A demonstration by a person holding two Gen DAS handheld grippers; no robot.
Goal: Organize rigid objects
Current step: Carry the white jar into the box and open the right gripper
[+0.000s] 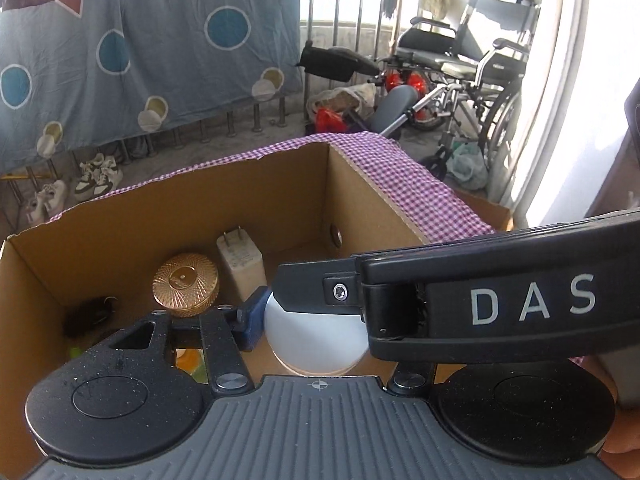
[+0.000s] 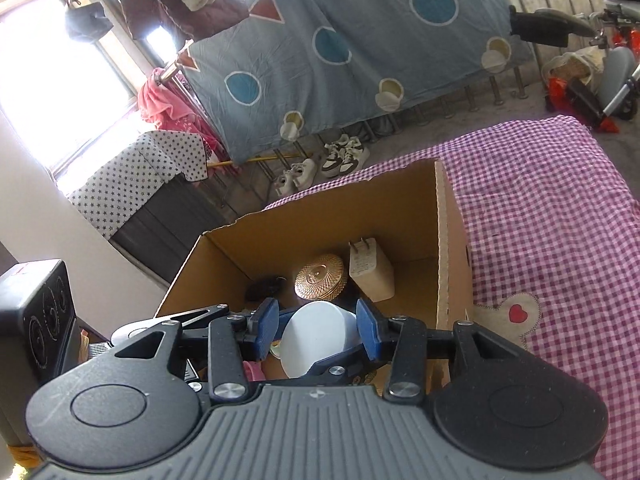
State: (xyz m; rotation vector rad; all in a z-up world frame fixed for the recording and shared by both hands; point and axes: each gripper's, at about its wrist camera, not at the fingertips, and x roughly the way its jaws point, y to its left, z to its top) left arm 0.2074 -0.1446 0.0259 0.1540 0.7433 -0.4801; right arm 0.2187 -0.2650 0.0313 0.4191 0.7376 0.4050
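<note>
A brown cardboard box [image 2: 452,240] sits on a bed with a purple checked cover [image 2: 560,208]. Both tongs reach down into the box.

The right tongs [image 2: 318,330] have blue pads [image 2: 267,322]. A white bowl [image 2: 316,336] sits tipped between them. The pads are close on both sides of the bowl, but I cannot tell if they press on it.

The left tongs [image 1: 280,316] are partly hidden. The black arm of the right tongs lies across them. Only one of their blue pads [image 1: 253,322] shows, just left of the white bowl [image 1: 316,340]. I cannot tell if these tongs are open or closed.

At the far end of the box sits a round gold jar [image 2: 320,278] with a shiny patterned lid. Just right of it leans a white plug [image 2: 370,274], with its two prongs pointing up. To the left of the jar is a small dark thing [image 2: 266,288], too shadowy to name.

Behind the bed hangs a blue sheet [image 2: 360,52] with circles and triangles. White shoes [image 2: 344,154] sit on the floor under it. A wheelchair [image 1: 472,64] stands far off on the right.
</note>
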